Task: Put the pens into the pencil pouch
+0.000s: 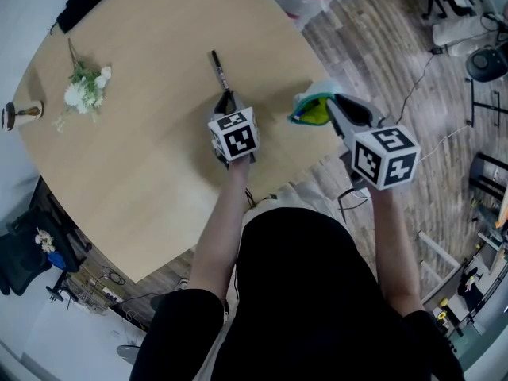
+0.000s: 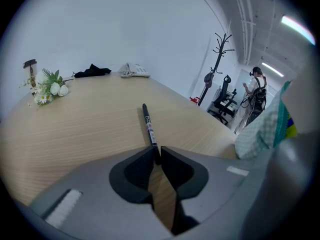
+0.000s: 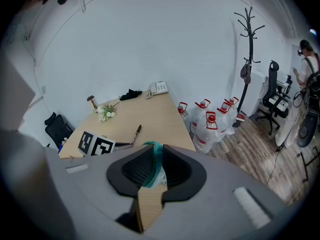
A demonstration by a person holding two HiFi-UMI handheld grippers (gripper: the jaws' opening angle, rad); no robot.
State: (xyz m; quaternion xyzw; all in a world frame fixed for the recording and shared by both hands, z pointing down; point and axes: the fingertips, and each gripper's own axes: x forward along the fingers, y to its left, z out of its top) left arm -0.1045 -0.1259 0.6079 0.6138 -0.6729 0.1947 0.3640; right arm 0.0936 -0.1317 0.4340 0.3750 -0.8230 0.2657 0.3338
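Table (image 1: 143, 157) — left gripper (image 2: 156, 155), right gripper (image 3: 153, 154) angled down, gripping pen (image 2: 148, 124), pouch (image 1: 311, 109).

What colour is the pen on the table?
The pen is black, with a small white label on its barrel. The left gripper view shows it best.

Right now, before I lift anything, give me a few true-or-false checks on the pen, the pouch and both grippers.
1. The left gripper is closed on the near end of the pen. True.
2. The right gripper is empty. False: it grips the edge of the pencil pouch.
3. The pen is already inside the pencil pouch. False: it lies on the table, outside it.
4. A bunch of flowers lies on the table, left of the pen in the head view. True.
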